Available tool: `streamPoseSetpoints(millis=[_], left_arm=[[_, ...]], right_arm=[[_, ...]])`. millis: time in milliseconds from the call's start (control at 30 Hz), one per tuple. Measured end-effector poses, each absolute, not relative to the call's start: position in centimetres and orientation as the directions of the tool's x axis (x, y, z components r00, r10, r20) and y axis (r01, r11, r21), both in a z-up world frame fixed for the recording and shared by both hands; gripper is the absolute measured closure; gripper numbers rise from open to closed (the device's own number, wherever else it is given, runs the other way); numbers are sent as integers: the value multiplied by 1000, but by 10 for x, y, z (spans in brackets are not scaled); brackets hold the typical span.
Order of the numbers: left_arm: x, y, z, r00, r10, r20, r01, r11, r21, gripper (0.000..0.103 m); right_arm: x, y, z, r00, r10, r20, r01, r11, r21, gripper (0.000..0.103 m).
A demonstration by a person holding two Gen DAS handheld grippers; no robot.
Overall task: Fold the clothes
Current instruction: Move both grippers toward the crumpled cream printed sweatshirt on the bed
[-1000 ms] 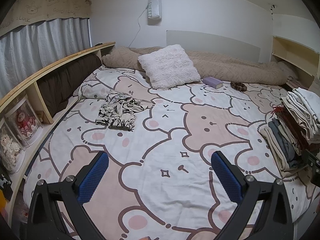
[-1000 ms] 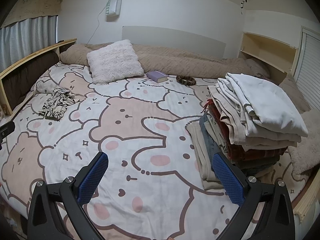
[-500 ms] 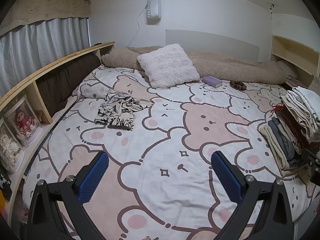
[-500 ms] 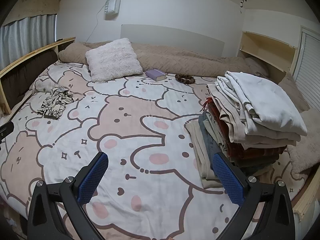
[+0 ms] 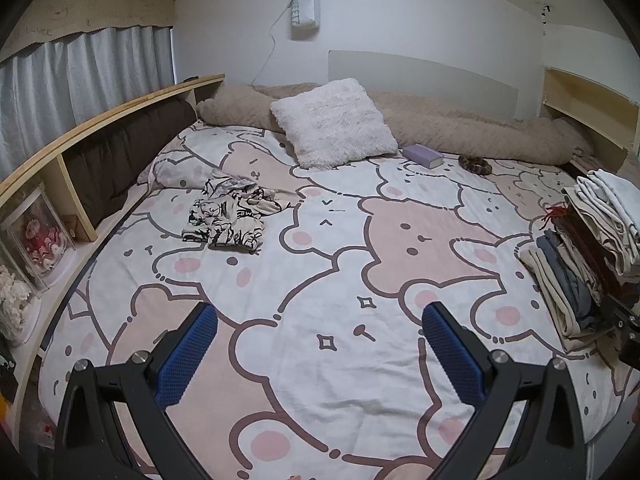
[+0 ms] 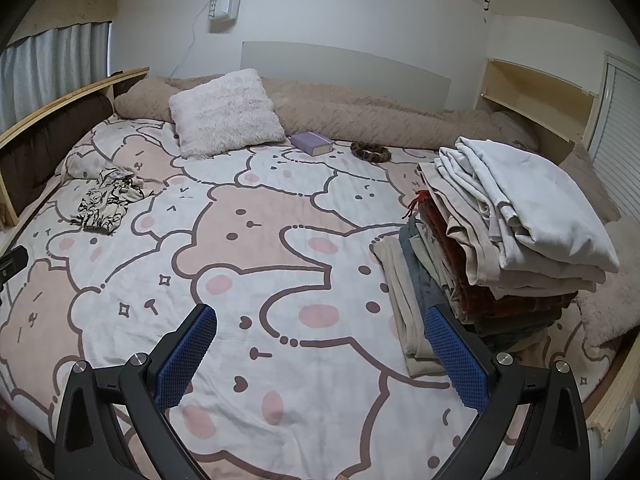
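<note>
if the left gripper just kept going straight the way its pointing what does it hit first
Probably the bear-print bedspread. The left gripper is open and empty, aimed down over the bare middle of the bed. The crumpled black-and-white garment lies off to its left, the folded pile to its right. Depth is hard to judge.

You can read "SWEET" running vertically on the white hanging pouch [image 5: 305, 6] on the wall above the fluffy pillow [image 5: 334, 122]. Black-and-white printed garment [image 5: 228, 216] left of that pillow shows lettering; only "BW" is legible.
</note>
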State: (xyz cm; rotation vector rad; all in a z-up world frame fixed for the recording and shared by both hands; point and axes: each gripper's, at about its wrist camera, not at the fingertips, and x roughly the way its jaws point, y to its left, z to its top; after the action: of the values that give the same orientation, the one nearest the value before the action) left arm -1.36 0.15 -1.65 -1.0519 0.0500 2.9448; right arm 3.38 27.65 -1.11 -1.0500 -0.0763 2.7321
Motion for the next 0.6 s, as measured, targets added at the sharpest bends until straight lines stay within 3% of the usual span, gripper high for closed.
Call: streamPoseSetpoints(millis=[600], left_arm=[[-30,-12,-23,-761,-15,-648,1,-1000,23,0]], right_arm=[[15,266,-23,-694,218,-686,-170,-976,-138,0]])
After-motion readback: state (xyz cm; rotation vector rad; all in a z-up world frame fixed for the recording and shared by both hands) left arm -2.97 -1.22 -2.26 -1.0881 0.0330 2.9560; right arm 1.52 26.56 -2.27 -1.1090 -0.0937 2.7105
